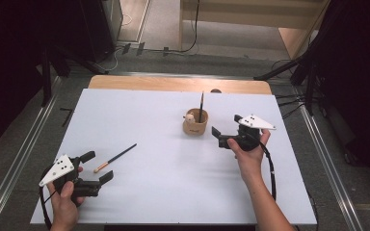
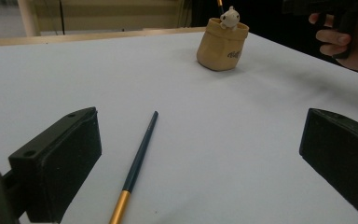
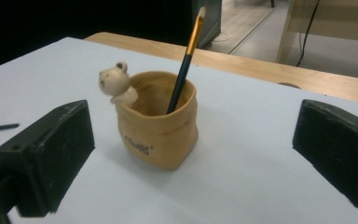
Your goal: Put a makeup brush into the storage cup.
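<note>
One brush stands in the holder; another lies left.

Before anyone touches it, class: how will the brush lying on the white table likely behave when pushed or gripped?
The brush looks thin, straight and round, so it probably rolls if nudged sideways. It seems stiff and light. Lying flat on the table, it leaves little height to grip, and its smooth handle may slip.

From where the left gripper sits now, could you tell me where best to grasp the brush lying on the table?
Probably the dark shaft of the brush, from above, pads either side. It lies flat between the open left gripper jaws, so only its sides are free.
</note>
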